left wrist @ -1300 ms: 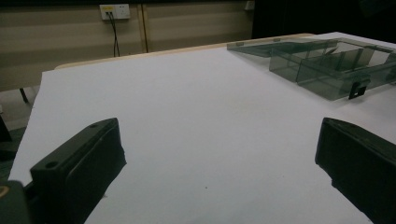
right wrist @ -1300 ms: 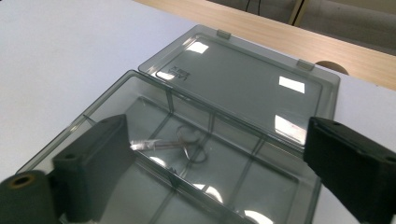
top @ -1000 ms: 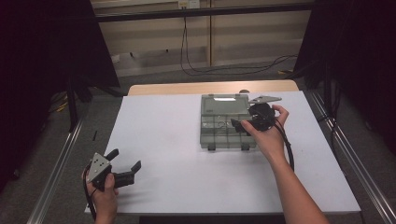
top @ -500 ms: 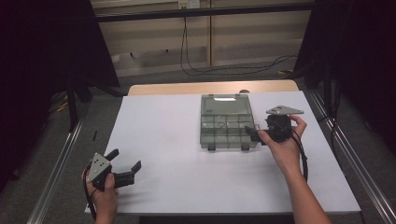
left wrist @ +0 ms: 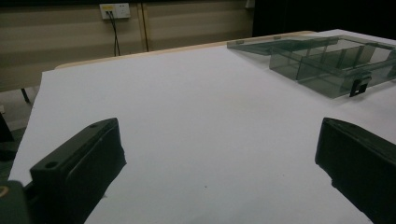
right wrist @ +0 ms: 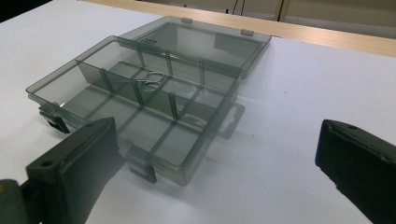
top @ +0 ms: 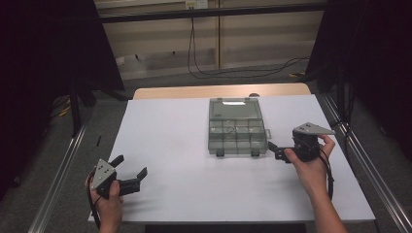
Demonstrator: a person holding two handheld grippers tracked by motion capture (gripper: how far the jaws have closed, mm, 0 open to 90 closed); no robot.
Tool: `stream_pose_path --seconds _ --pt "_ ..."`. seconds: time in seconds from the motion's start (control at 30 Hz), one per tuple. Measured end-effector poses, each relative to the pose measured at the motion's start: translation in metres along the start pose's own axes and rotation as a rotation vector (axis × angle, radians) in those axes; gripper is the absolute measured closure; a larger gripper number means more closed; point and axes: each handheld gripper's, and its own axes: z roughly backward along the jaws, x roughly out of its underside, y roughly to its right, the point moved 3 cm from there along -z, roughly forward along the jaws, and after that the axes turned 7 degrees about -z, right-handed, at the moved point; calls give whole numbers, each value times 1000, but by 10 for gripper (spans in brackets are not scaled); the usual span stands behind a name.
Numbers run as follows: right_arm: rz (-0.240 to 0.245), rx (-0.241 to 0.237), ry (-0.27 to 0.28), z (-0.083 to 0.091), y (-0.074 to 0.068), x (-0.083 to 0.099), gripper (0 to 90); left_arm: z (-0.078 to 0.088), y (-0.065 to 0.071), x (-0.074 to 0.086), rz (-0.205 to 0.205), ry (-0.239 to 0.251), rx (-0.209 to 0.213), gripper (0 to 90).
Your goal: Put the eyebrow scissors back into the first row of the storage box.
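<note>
A clear grey plastic compartment box [top: 237, 127], lid open flat, was set on the white table [top: 184, 145], just ahead and left of the right gripper [top: 275, 150], whose jaws were spread wide and empty. A small metal ring [right wrist: 150, 78] was seen in a middle compartment. The left gripper [top: 131, 171], also wide open and empty, was held well apart near the front table edge. To close the lid well, it would probably best be approached from beyond the box. Open tabletop was left around both grippers.
</note>
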Motion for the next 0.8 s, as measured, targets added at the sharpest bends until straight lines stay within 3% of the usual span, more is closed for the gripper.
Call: stream_pose_path --seconds 0.17,0.8 --pt "-13 6 17 11 7 11 0 1 -1 0 -15 -8 4 8" --pt "-25 -27 53 45 33 48 0 0 0 1 -12 -15 0 8"
